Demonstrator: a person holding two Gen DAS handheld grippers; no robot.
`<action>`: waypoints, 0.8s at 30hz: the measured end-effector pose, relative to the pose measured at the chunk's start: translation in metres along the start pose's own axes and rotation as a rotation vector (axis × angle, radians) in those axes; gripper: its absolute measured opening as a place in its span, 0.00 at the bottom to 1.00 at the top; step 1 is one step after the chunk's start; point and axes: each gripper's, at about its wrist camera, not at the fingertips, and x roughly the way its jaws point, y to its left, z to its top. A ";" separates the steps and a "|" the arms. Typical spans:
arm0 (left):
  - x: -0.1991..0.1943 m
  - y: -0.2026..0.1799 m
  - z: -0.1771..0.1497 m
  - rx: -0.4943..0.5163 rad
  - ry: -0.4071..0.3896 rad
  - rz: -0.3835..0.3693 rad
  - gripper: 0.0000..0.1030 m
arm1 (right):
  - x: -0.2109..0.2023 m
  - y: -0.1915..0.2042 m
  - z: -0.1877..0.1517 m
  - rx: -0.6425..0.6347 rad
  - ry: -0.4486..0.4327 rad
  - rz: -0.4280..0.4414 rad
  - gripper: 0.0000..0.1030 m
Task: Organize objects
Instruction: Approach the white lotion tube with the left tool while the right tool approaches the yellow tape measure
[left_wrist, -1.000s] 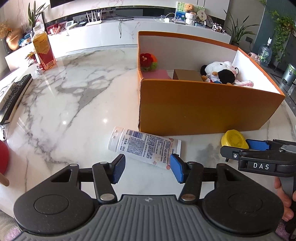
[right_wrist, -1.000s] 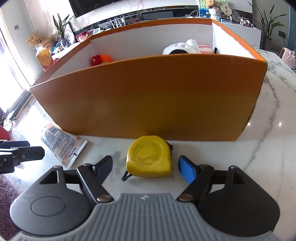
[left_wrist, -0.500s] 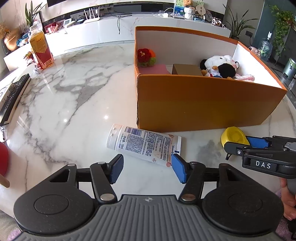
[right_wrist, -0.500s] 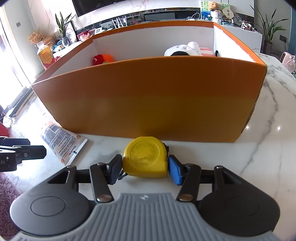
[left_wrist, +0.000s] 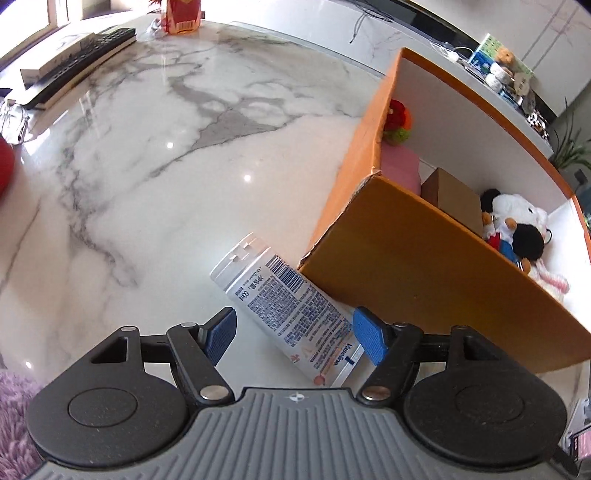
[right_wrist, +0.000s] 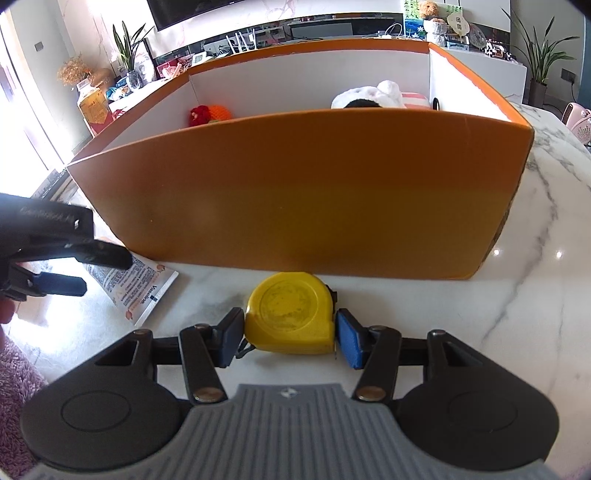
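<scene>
A white Vaseline tube (left_wrist: 291, 310) lies on the marble table against the near corner of the orange box (left_wrist: 424, 266). My left gripper (left_wrist: 295, 338) is open, its fingers on either side of the tube's flat end. In the right wrist view my right gripper (right_wrist: 290, 338) is shut on a yellow tape measure (right_wrist: 291, 314) that rests on the table just in front of the orange box (right_wrist: 295, 192). The tube (right_wrist: 136, 286) and the left gripper (right_wrist: 62, 258) show at the left of that view.
Inside the box are a plush toy (left_wrist: 513, 229), a brown carton (left_wrist: 450, 195), a pink block (left_wrist: 400, 168) and a red-orange toy (left_wrist: 397, 120). A keyboard (left_wrist: 74, 59) and a red carton (left_wrist: 183, 14) stand at the table's far left. A purple rug (left_wrist: 14, 406) lies below the table edge.
My left gripper swung left and forward, tilting, so its open fingers now straddle the tube's end. My right gripper closed on the tape measure.
</scene>
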 end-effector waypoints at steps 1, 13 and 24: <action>0.001 -0.002 0.000 -0.014 -0.003 0.009 0.80 | 0.000 0.000 0.000 0.001 0.000 0.001 0.55; 0.016 -0.023 -0.010 0.023 -0.053 0.172 0.83 | 0.001 0.001 -0.001 -0.006 0.005 0.011 0.55; 0.005 -0.017 -0.018 0.145 -0.020 0.134 0.60 | 0.002 0.002 -0.002 -0.006 0.014 0.015 0.55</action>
